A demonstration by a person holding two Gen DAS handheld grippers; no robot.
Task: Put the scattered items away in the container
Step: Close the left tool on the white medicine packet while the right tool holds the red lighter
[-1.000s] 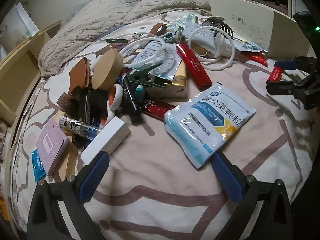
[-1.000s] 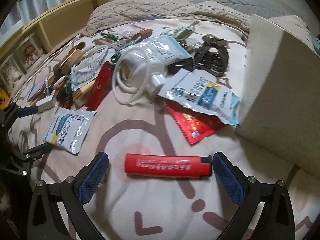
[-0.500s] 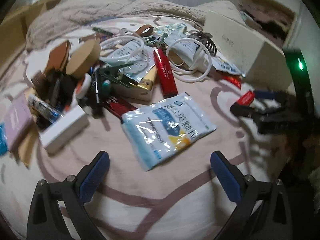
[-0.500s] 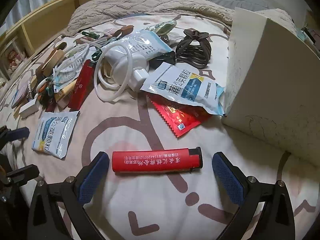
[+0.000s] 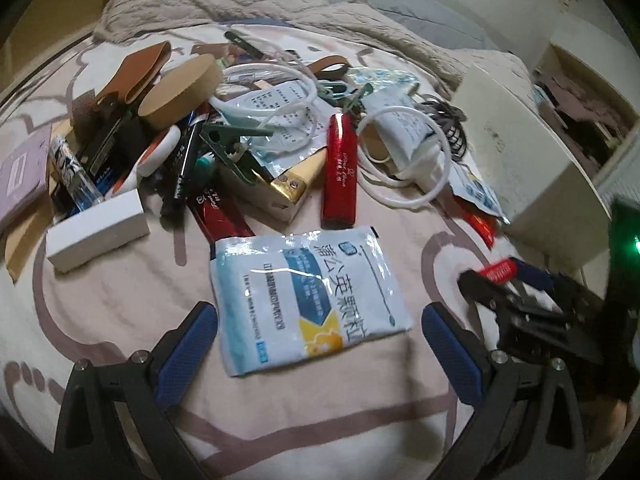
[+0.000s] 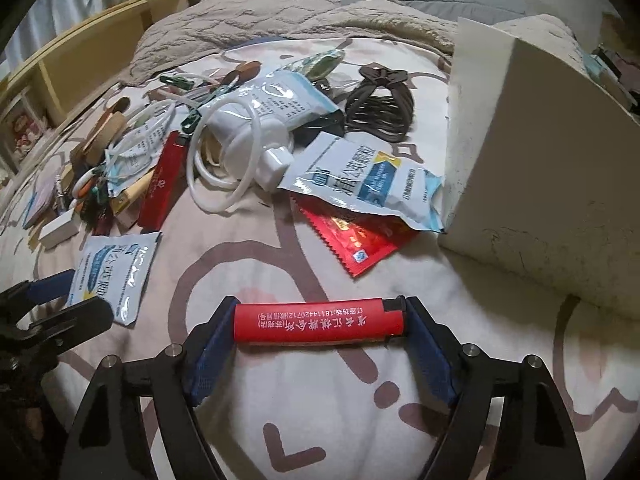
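Bedding with a pink line pattern carries the clutter, a cream blanket bunched at its far edge. From the left wrist, the left gripper (image 5: 316, 350) stands with fingers wide apart over a blue-and-white sachet (image 5: 308, 296), gripping nothing; the white box (image 5: 516, 148) sits toward the right edge. From the right wrist, the right gripper (image 6: 320, 334) has just been closing, its pads meeting both ends of the red lighter (image 6: 318, 319) lying on the sheet. Likely the grasp step; next comes a firm squeeze, then a lift into the box (image 6: 552, 184).
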